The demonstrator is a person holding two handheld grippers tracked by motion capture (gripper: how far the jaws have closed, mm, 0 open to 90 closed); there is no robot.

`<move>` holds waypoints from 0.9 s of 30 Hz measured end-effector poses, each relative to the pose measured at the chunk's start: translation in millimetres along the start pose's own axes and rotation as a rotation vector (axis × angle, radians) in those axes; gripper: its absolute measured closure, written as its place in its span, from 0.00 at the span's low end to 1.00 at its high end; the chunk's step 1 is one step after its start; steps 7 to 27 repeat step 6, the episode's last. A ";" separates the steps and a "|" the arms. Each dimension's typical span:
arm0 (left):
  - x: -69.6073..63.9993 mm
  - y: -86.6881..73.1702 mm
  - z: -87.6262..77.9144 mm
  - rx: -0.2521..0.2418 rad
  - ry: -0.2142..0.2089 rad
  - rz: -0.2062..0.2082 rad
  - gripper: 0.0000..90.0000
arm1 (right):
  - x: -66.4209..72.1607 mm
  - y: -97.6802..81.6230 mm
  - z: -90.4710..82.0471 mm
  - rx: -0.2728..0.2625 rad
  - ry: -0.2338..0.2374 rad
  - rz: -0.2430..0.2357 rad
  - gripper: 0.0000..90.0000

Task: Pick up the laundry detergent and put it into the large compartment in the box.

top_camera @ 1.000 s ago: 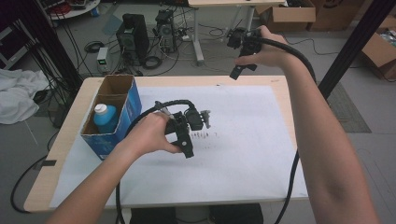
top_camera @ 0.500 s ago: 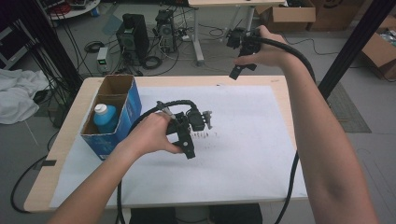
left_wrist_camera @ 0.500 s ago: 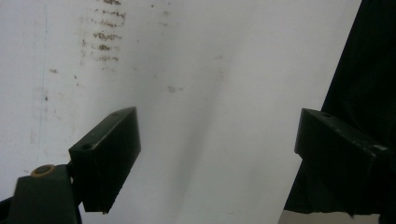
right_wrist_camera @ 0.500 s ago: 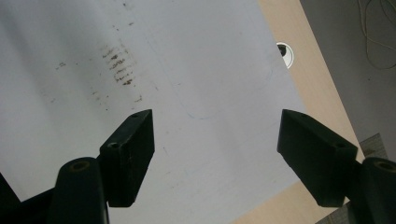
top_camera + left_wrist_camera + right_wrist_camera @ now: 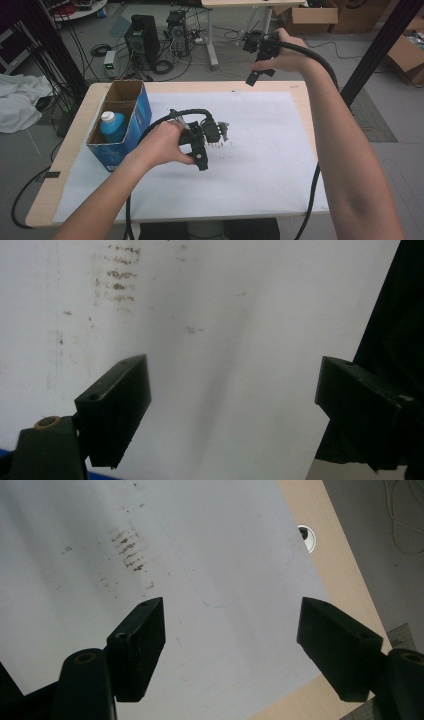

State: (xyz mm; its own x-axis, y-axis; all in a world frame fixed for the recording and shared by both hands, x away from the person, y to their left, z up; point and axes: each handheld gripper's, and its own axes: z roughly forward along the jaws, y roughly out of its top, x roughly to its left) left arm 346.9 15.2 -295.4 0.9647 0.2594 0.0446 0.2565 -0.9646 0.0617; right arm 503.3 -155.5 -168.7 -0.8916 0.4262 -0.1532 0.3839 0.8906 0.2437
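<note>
Two grippers held empty over a white paper sheet

The left gripper is held low over the sheet's middle, fingers spread with nothing between. The right gripper is raised above the surface's far edge, fingers likewise spread. Brown smudges are seen on the sheet; a blue bottle stands in the cardboard box at left.
</note>
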 end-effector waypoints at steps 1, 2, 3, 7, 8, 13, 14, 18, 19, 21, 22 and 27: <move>-0.6 0.1 0.1 -0.002 0.001 -0.001 0.17 | 0.4 -0.4 0.7 -0.004 0.002 -0.001 0.31; -0.8 0.3 -0.5 -0.008 0.002 0.002 0.17 | 0.7 -0.3 0.8 -0.003 0.002 -0.001 0.31; -0.6 0.4 -1.1 -0.012 0.001 0.001 0.16 | 1.1 -0.1 0.9 0.002 0.002 -0.002 0.31; 0.9 0.2 -2.8 -0.014 0.000 -0.005 0.16 | 1.8 0.3 2.1 -0.003 0.005 -0.001 0.31; 0.9 0.2 -2.8 -0.014 0.000 -0.005 0.16 | 1.8 0.3 2.1 -0.003 0.005 -0.001 0.31; 0.9 0.2 -2.8 -0.014 0.000 -0.005 0.16 | 1.8 0.3 2.1 -0.003 0.005 -0.001 0.31; 0.9 0.2 -2.8 -0.014 0.000 -0.005 0.16 | 1.8 0.3 2.1 -0.003 0.005 -0.001 0.31; 0.9 0.2 -2.8 -0.014 0.000 -0.005 0.16 | 1.8 0.3 2.1 -0.003 0.005 -0.001 0.31; 0.9 0.2 -2.8 -0.014 0.000 -0.005 0.16 | 1.8 0.3 2.1 -0.003 0.005 -0.001 0.31; 0.9 0.2 -2.8 -0.014 0.000 -0.005 0.16 | 1.8 0.3 2.1 -0.003 0.005 -0.001 0.31; 0.9 0.2 -2.8 -0.014 0.000 -0.005 0.16 | 1.8 0.3 2.1 -0.003 0.005 -0.001 0.31; 0.9 0.2 -2.8 -0.014 0.000 -0.005 0.16 | 1.8 0.3 2.1 -0.003 0.005 -0.001 0.31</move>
